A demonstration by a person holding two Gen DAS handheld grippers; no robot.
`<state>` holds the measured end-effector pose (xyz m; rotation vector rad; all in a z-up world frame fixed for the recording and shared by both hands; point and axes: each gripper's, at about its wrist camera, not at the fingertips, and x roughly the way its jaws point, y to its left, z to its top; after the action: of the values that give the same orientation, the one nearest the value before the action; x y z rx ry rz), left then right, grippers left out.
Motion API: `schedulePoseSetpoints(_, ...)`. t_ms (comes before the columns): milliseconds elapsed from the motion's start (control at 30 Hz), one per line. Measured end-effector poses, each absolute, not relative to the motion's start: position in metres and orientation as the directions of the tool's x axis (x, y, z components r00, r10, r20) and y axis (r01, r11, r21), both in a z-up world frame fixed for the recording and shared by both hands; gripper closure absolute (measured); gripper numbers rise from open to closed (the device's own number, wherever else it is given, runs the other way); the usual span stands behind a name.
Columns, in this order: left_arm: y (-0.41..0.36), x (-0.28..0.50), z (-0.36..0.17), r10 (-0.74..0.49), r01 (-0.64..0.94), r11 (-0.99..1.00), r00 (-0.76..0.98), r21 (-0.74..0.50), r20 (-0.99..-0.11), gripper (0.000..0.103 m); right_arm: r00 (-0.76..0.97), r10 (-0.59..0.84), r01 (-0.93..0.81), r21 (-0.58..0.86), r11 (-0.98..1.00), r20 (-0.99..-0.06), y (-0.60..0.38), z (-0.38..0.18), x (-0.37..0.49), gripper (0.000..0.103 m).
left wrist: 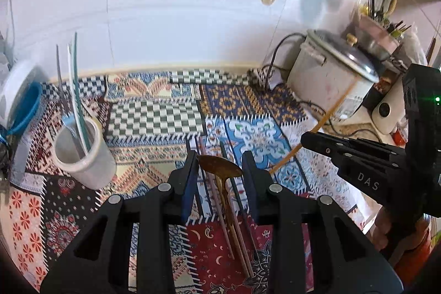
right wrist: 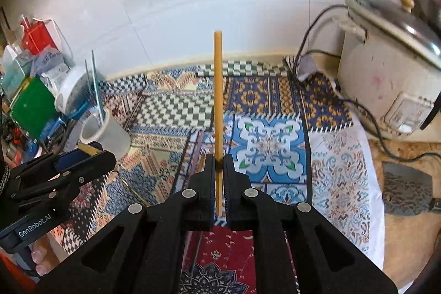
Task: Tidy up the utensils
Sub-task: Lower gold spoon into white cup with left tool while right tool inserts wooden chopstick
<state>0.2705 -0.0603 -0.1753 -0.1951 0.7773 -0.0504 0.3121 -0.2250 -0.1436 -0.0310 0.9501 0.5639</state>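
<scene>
My left gripper [left wrist: 220, 164] is open above a brown spoon [left wrist: 219, 168] and several chopsticks [left wrist: 237, 222] that lie on the patterned cloth [left wrist: 154, 117]. My right gripper [right wrist: 219, 164] is shut on a yellow chopstick [right wrist: 218, 90] that points up and away; in the left wrist view the same chopstick [left wrist: 328, 115] sticks out of it at the right. A white cup [left wrist: 82, 150] at the left holds several utensils; it also shows in the right wrist view [right wrist: 107, 132].
A rice cooker [left wrist: 330, 76] with a cord stands at the right, also in the right wrist view [right wrist: 386, 68]. A blue and white container [left wrist: 19, 95] sits far left. Boxes and clutter [right wrist: 30, 101] crowd the left. A cleaver [right wrist: 408, 189] lies at the right.
</scene>
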Motion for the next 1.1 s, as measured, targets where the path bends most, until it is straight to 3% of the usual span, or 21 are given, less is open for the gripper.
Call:
schedulePoseSetpoints(767, 0.055, 0.246, -0.084, 0.040, -0.134, 0.981, 0.852, -0.143, -0.522, 0.072, 0.521, 0.588, -0.618, 0.201, 0.760, -0.619, -0.114, -0.059, 0.307, 0.098)
schedulePoseSetpoints(1100, 0.110, 0.244, -0.072, 0.095, -0.195, 0.970, 0.856, -0.146, -0.508, 0.072, 0.495, 0.651, -0.672, 0.221, 0.707, -0.576, -0.063, -0.043, 0.300, 0.098)
